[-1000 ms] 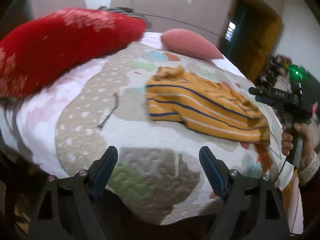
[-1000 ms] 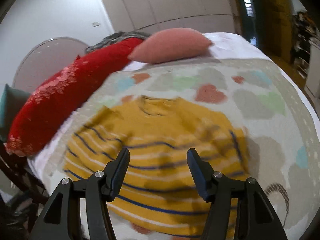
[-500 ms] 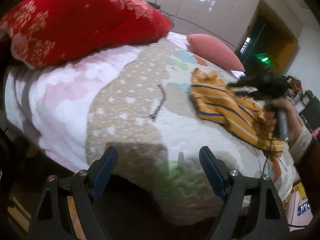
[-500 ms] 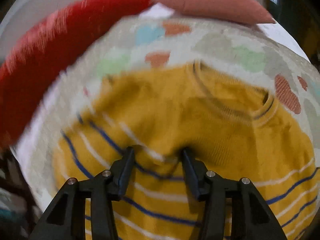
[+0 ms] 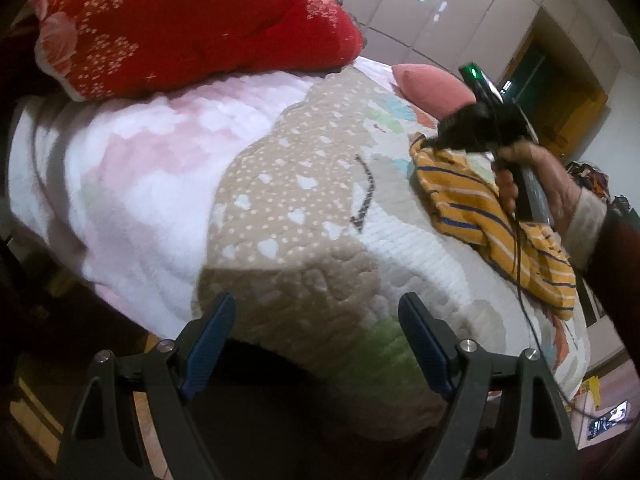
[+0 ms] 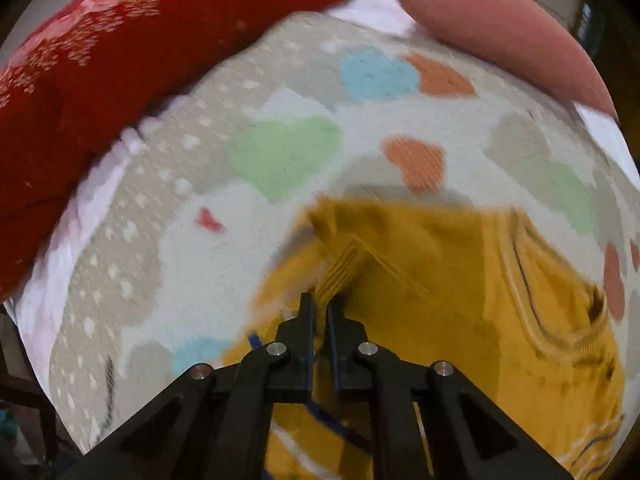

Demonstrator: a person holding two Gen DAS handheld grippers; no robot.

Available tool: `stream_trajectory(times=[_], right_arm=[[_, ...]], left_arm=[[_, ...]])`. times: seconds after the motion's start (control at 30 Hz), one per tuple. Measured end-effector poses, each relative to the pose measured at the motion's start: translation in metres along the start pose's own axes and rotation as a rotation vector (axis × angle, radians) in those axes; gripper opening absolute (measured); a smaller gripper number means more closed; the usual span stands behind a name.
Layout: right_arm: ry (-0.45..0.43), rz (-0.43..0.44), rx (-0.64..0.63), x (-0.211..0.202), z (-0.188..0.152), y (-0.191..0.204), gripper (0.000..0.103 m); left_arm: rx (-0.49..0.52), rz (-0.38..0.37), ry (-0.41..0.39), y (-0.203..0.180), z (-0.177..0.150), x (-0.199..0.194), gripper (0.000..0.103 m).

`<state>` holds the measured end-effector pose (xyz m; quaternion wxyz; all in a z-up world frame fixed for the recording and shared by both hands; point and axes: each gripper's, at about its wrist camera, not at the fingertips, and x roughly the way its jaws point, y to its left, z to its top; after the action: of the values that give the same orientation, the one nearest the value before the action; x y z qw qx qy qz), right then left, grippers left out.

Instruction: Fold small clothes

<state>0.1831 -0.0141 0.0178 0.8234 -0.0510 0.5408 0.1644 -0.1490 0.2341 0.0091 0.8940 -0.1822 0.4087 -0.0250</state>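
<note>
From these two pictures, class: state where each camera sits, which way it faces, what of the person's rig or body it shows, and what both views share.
Left wrist: sits on the left gripper, low off the bed's edge, facing across the blanket; shows its own open fingers and the person's right hand.
Right wrist: sits on the right gripper, close above the yellow striped sweater, facing the pillows; shows its fingers shut on a sweater fold.
Shared: sweater, blanket, red pillow, pink pillow.

No readable text, label, brand, number or sign is found in either view. Only patterns are seen on the blanket (image 5: 304,208) and the red pillow (image 5: 192,20); nothing written can be made out there.
</note>
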Motion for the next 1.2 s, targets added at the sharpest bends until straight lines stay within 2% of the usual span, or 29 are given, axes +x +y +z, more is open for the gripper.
stream_trajectory(times=[0.07,0.17,0.23,0.27,0.3,0.37,0.4,0.47,0.57,0.67,0.7,0.77,0.83,0.97,1.0,1.03,1.07,1.1,1.13,1.17,1.2], right_arm=[[-0.02,0.039,-0.017,0.001,0.011,0.013,0.007],[-0.04,0.19,-0.037,-0.003,0.019,0.032,0.005],[-0.07,0.196,-0.053,-0.018,0.015,0.039,0.01],[-0.083,0.212,-0.052,-0.027,0.01,0.04,0.019],[-0.094,0.222,-0.051,-0.036,0.004,0.038,0.034],[-0.12,0.227,-0.049,-0.064,-0.017,0.026,0.052],[-0.129,0.231,-0.05,-0.076,-0.029,0.018,0.053],[-0.135,0.218,-0.053,-0.101,-0.059,-0.006,0.054],[-0.158,0.178,-0.008,-0.131,-0.104,-0.055,0.061],[-0.194,0.159,0.131,-0.159,-0.154,-0.124,0.067],[-0.208,0.143,0.176,-0.166,-0.168,-0.144,0.072],[-0.237,0.092,0.294,-0.179,-0.208,-0.193,0.078],[-0.241,0.048,0.411,-0.182,-0.246,-0.235,0.079],[-0.242,0.062,0.525,-0.175,-0.291,-0.274,0.08],[-0.244,0.078,0.53,-0.171,-0.296,-0.276,0.08],[-0.249,0.099,0.529,-0.165,-0.299,-0.276,0.08],[-0.253,0.14,0.524,-0.158,-0.299,-0.274,0.08],[-0.254,0.177,0.519,-0.151,-0.297,-0.271,0.079],[-0.245,0.24,0.509,-0.143,-0.295,-0.267,0.073],[-0.213,0.293,0.481,-0.135,-0.29,-0.261,0.048],[-0.197,0.29,0.462,-0.133,-0.288,-0.256,0.028]], left_arm=[[-0.012,0.013,0.004,0.004,-0.001,-0.003,0.083],[-0.011,0.026,0.0,0.004,-0.003,-0.008,0.083],[-0.003,0.026,0.0,0.0,-0.005,-0.01,0.083],[-0.001,0.017,0.004,-0.002,-0.005,-0.01,0.083],[0.001,0.003,0.007,-0.006,-0.005,-0.008,0.083],[0.01,-0.039,0.01,-0.016,-0.001,-0.004,0.083],[0.019,-0.065,0.013,-0.023,0.002,-0.001,0.083],[0.048,-0.108,0.021,-0.04,0.01,0.008,0.083],[0.119,-0.143,0.023,-0.068,0.026,0.025,0.083],[0.167,-0.185,0.05,-0.093,0.044,0.056,0.083],[0.175,-0.203,0.081,-0.101,0.053,0.075,0.083],[0.192,-0.226,0.114,-0.113,0.065,0.1,0.083],[0.221,-0.226,0.136,-0.123,0.075,0.123,0.083],[0.21,-0.285,0.181,-0.138,0.087,0.15,0.083],[0.199,-0.294,0.204,-0.14,0.088,0.155,0.08],[0.188,-0.312,0.229,-0.141,0.089,0.158,0.055],[0.174,-0.343,0.269,-0.141,0.09,0.159,0.037],[0.169,-0.319,0.29,-0.141,0.092,0.158,0.013],[0.179,-0.289,0.3,-0.141,0.095,0.154,0.008],[0.182,-0.288,0.3,-0.139,0.098,0.148,0.008],[0.182,-0.281,0.296,-0.136,0.102,0.139,0.008]])
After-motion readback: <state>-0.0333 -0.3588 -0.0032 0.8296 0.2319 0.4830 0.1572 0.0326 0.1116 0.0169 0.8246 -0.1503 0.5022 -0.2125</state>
